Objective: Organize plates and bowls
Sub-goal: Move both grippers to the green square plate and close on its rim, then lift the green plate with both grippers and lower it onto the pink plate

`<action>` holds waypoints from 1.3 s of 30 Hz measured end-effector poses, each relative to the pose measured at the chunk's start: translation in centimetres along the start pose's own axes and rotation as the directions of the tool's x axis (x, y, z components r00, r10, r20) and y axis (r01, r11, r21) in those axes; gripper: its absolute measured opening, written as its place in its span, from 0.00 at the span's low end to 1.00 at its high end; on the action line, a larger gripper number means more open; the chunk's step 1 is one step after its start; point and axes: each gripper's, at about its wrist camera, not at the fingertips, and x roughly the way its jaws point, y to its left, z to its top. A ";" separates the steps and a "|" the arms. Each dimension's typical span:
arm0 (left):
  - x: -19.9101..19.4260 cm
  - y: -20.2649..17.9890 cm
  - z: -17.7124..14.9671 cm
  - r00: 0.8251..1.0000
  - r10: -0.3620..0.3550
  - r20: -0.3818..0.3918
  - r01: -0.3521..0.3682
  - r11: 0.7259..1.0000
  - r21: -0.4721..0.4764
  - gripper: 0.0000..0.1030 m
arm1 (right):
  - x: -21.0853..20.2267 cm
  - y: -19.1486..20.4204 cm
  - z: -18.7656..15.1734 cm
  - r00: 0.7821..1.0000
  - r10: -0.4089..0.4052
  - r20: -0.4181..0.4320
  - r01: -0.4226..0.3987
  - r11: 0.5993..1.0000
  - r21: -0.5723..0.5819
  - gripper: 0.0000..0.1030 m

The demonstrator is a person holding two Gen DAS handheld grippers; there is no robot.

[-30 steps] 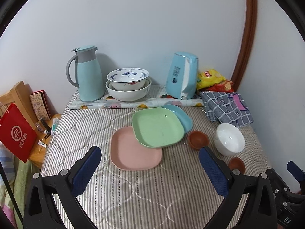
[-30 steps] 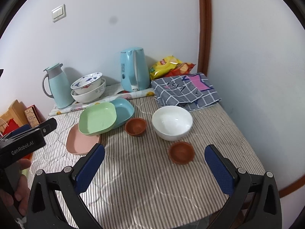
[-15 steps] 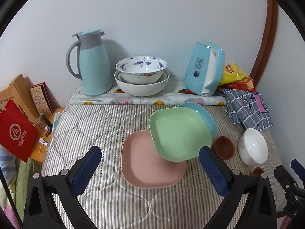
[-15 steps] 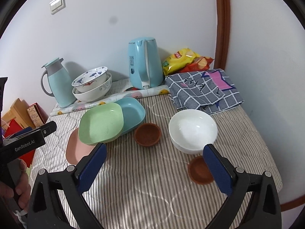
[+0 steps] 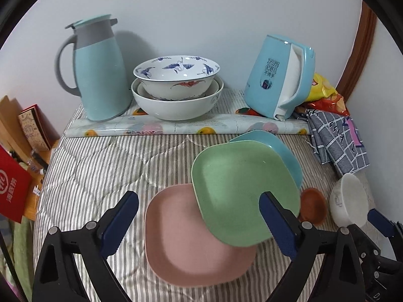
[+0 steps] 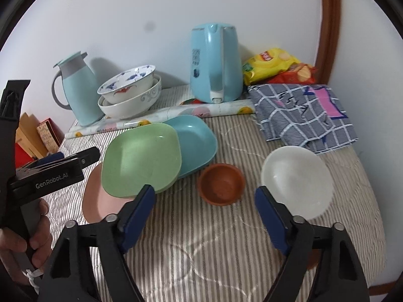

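Both jaws closing on air: left gripper [image 5: 199, 222] over the light, stiff pink plate [image 5: 186, 241]; grab its rim. Right gripper [image 6: 204, 212] nears the brown bowl [image 6: 221, 184].

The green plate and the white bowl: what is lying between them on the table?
In the right wrist view, a small brown bowl stands between the green plate and the white bowl, on the striped cloth, touching neither.
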 end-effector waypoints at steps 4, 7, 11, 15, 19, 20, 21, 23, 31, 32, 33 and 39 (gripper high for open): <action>1.7 0.6 0.8 1.000 -0.003 -0.021 0.003 1.000 -0.007 0.94 | 2.0 0.7 0.5 1.000 0.006 -0.024 -0.006 1.000 -0.011 0.73; 2.9 1.0 1.3 1.000 -0.003 -0.031 0.003 1.000 -0.012 0.94 | 3.2 1.0 0.9 0.999 0.015 -0.038 -0.016 1.000 -0.014 0.69; 4.4 1.0 1.8 0.999 -0.015 -0.046 0.015 1.000 -0.008 0.94 | 5.0 1.3 1.4 0.998 0.015 -0.057 -0.016 1.000 -0.008 0.67; 5.7 0.8 2.1 0.998 -0.024 -0.057 0.024 1.000 0.004 0.91 | 6.5 1.6 1.6 0.996 0.029 -0.081 -0.029 1.000 0.008 0.61; 7.1 0.8 2.5 0.996 -0.046 -0.075 0.047 0.999 0.008 0.83 | 8.1 2.1 1.7 0.993 0.036 -0.111 -0.035 0.999 0.009 0.58; 7.4 0.8 2.6 0.995 -0.058 -0.080 0.059 0.998 0.005 0.82 | 8.4 2.2 1.8 0.993 0.036 -0.116 -0.035 0.999 0.007 0.57; 7.7 0.9 2.6 0.994 -0.070 -0.086 0.070 0.998 0.000 0.80 | 8.6 2.4 1.8 0.992 0.037 -0.120 -0.036 0.999 0.006 0.56; 8.4 1.1 2.8 0.992 -0.086 -0.095 0.085 0.996 -0.012 0.73 | 9.1 2.5 1.8 0.991 0.040 -0.126 -0.039 0.999 0.008 0.56; 9.9 1.3 2.8 0.979 -0.161 -0.123 0.158 0.987 -0.037 0.42 | 11.1 2.9 1.7 0.984 0.049 -0.171 -0.047 0.999 0.015 0.35; 10.0 1.2 2.7 0.978 -0.166 -0.126 0.164 0.986 -0.033 0.39 | 11.3 2.9 1.6 0.983 0.053 -0.174 -0.051 0.999 0.018 0.32; 10.0 1.1 2.6 0.977 -0.173 -0.127 0.171 0.985 -0.023 0.29 | 11.4 2.9 1.6 0.982 0.061 -0.178 -0.057 0.998 0.026 0.24; 9.5 1.2 2.3 0.974 -0.192 -0.120 0.193 0.981 -0.008 0.11 | 11.5 2.8 1.7 0.986 0.046 -0.157 -0.039 0.998 0.048 0.13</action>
